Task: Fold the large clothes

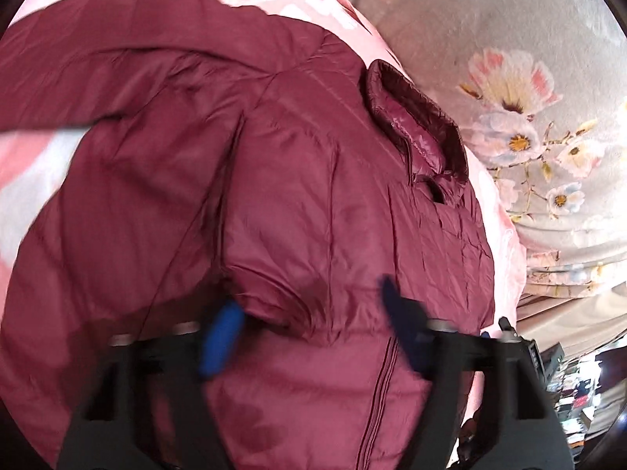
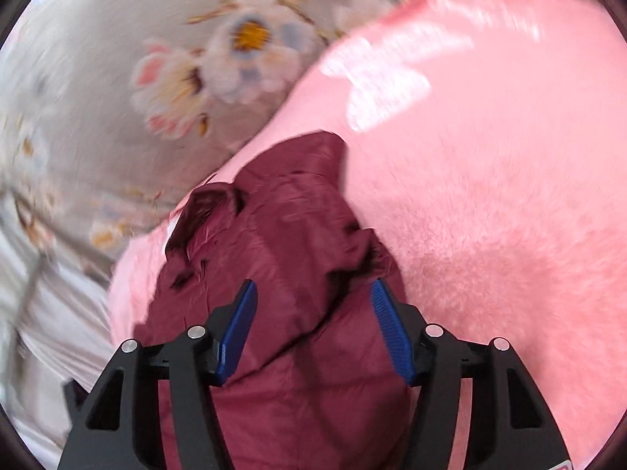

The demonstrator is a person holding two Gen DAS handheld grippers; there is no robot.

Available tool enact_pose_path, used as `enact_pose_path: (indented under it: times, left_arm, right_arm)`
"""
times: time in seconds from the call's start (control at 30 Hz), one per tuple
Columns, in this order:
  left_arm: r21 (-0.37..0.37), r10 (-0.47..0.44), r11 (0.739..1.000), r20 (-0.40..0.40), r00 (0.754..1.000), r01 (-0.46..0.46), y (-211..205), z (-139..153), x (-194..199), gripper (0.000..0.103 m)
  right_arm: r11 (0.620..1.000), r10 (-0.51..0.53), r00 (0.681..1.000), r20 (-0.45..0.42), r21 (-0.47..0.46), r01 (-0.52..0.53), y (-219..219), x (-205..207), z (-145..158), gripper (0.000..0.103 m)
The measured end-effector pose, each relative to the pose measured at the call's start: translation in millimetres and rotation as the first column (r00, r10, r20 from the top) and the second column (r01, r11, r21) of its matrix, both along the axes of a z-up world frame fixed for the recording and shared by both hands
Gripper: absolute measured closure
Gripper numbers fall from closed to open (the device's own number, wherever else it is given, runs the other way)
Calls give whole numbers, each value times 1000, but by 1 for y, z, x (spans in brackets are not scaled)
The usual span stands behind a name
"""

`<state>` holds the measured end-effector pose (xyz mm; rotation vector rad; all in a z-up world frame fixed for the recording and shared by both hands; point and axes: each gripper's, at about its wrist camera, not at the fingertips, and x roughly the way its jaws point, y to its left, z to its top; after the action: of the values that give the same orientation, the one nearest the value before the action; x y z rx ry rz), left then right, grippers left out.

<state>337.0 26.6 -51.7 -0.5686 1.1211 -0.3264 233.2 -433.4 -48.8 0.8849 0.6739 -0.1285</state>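
Note:
A large maroon puffer jacket (image 1: pixel 250 196) lies spread on a pink fluffy blanket (image 1: pixel 298 4). Its collar (image 1: pixel 415 117) points to the upper right and a sleeve stretches to the upper left. My left gripper (image 1: pixel 309 313) is open just above the jacket's body, its blue pads blurred by motion. In the right wrist view a bunched part of the same jacket (image 2: pixel 290 243) lies on the pink blanket (image 2: pixel 490 196). My right gripper (image 2: pixel 313 313) is open, its blue pads on either side of the fabric without pinching it.
A grey bedspread with a flower print (image 1: pixel 509 78) lies beyond the pink blanket and also shows in the right wrist view (image 2: pixel 117 78). The bed's edge and cluttered room items (image 1: pixel 580 391) show at the lower right of the left wrist view.

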Motion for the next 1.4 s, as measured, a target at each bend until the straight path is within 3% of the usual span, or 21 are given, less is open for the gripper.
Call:
enact_pose_path:
  times: [0.07, 0.13, 0.17, 0.27, 0.33, 0.37, 0.43, 0.5, 0.57, 0.7, 0.83, 0.93, 1.0, 1.07, 1.2, 1.4]
  left_arm:
    - [35, -5, 999, 33, 999, 4, -5, 7, 7, 90]
    - [84, -10, 996, 75, 997, 3, -8, 17, 12, 98]
    - [109, -1, 994, 115, 993, -11, -8, 26, 16, 99]
    - [169, 12, 984, 244, 970, -55, -5, 53, 21, 100]
    - [218, 1, 973, 319, 948, -75, -7, 64, 22, 100]
    - [257, -12, 963, 333, 943, -78, -11, 63, 22, 100]
    - [354, -43, 932, 327, 944, -81, -20, 48, 25, 100]
    - [420, -63, 906, 256, 965, -52, -27, 15, 31, 100]
    - [433, -74, 901, 201, 977, -21, -30, -10, 34, 99]
    - [484, -97, 874, 254, 962, -39, -37, -19, 26, 99]
    - [469, -90, 881, 286, 954, -58, -32, -20, 19, 98]
    - [429, -73, 901, 296, 952, -64, -26, -20, 16, 98]
    - [417, -65, 906, 300, 952, -70, -27, -18, 14, 98]
    - [414, -59, 907, 304, 951, -76, -27, -18, 13, 97]
    - [382, -40, 920, 309, 950, -86, -21, -18, 11, 94]
    - [350, -28, 933, 307, 951, -85, -17, -19, 11, 92]
  right_arm:
    - [999, -5, 1000, -2, 53, 5, -7, 10, -9, 59]
    - [997, -27, 1000, -9, 69, 28, -12, 20, -13, 93]
    - [997, -48, 999, 5, 69, 47, -15, 21, -11, 97]
    - [999, -52, 988, 145, -7, 53, -9, 11, 18, 99]
    - [979, -6, 983, 182, -198, 42, 13, 6, 41, 100]
    - [963, 10, 987, 160, -266, 34, 22, 8, 43, 100]
    - [933, 21, 999, 37, -359, -7, 33, 21, 31, 100]
    - [931, 10, 998, -59, -364, -31, 31, 32, 15, 100]
    - [932, 10, 990, -143, -356, -61, 29, 36, -1, 100]
    - [919, 22, 984, -177, -385, -89, 30, 34, -9, 102]
    - [913, -20, 981, -192, -404, -60, 31, 19, -2, 95]
    - [875, -110, 988, -110, -482, 44, 46, -5, 31, 89]
    - [853, -36, 998, -42, -522, 9, 75, -4, 53, 89]
    - [836, 79, 996, -46, -541, -91, 109, 7, 59, 89]
    - [789, 252, 961, -114, -551, -272, 175, 41, 36, 89]
    - [746, 307, 920, -242, -539, -391, 219, 62, -18, 89]
